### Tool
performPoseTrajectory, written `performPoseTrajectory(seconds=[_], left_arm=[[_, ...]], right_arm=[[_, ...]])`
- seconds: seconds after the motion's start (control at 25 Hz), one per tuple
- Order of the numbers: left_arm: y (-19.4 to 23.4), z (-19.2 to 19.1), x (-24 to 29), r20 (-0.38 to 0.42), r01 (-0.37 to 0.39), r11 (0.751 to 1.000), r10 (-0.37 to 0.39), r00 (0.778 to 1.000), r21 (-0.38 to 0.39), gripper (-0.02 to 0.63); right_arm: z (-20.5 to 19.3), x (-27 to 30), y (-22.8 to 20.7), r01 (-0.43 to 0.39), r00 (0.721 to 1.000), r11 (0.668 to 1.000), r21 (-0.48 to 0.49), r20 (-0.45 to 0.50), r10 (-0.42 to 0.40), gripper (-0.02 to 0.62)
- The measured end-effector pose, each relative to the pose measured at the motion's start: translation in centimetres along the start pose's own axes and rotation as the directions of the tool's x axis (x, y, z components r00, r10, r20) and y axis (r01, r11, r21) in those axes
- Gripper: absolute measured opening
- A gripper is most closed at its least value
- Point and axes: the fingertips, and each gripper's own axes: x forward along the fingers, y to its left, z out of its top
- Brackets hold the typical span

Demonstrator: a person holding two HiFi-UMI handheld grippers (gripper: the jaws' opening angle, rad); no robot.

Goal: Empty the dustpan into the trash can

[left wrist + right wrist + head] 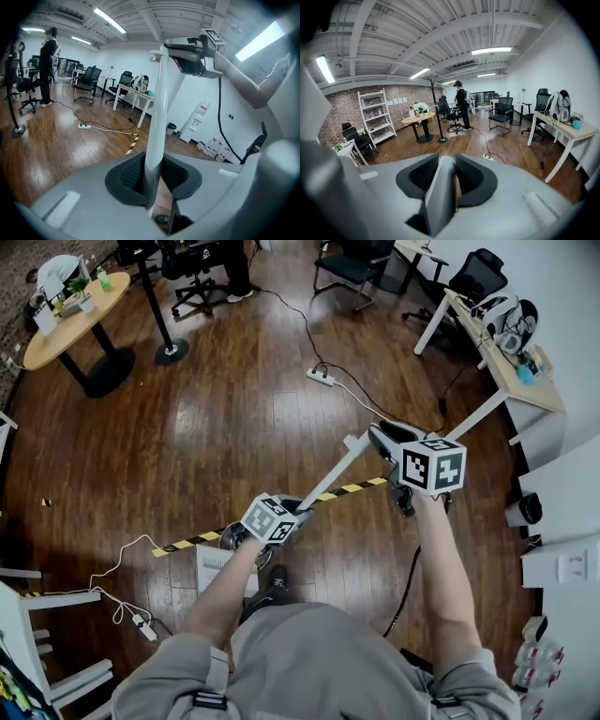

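Both grippers hold the dustpan's long white handle, which slants up to the right. My left gripper is shut on its lower part, and the pole rises between the dark pads. My right gripper is shut on the upper end, and it shows at the pole's top in the left gripper view. A white ribbed piece lies under my left forearm; I cannot tell what it is. A small white bin with a dark liner stands by the right wall.
Yellow-black tape crosses the wood floor. A power strip and its cables lie ahead, another strip at lower left. A desk lines the right side, with a round table and office chairs at the back. A person stands far off.
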Motion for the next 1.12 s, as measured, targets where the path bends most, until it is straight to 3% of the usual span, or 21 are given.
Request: performPoseTrajectory(seconds=[0.32, 0.56, 0.72, 0.92, 1.12], left_arm=[[-4.1, -1.2, -2.1, 0.015, -0.109, 0.994, 0.109, 0.994, 0.022, 0.079], [-8.4, -3.8, -5.5, 0.044, -0.247, 0.969, 0.246, 0.968, 0.015, 0.078], [-10.8, -5.5, -8.9, 0.083, -0.336, 0.942, 0.335, 0.939, -0.005, 0.08], [-13.2, -7.7, -14.0, 0.15, -0.421, 0.906, 0.424, 0.893, -0.056, 0.08], [-14.8, -11.0, -19.3, 0.194, -0.495, 0.862, 0.507, 0.84, -0.11, 0.084]], right_arm=[[-0.4, -5.2, 3.9, -0.135, 0.985, 0.987, -0.082, 0.1, 0.143, 0.114], [-1.3, -10.3, 9.5, -0.289, 0.932, 0.94, -0.181, 0.17, 0.32, 0.115], [-1.0, -13.9, 16.1, -0.401, 0.863, 0.864, -0.305, 0.192, 0.468, 0.118], [-0.6, -17.5, 25.0, -0.479, 0.779, 0.739, -0.474, 0.159, 0.607, 0.118], [-1.4, -19.8, 33.2, -0.554, 0.683, 0.608, -0.569, 0.107, 0.722, 0.117]])
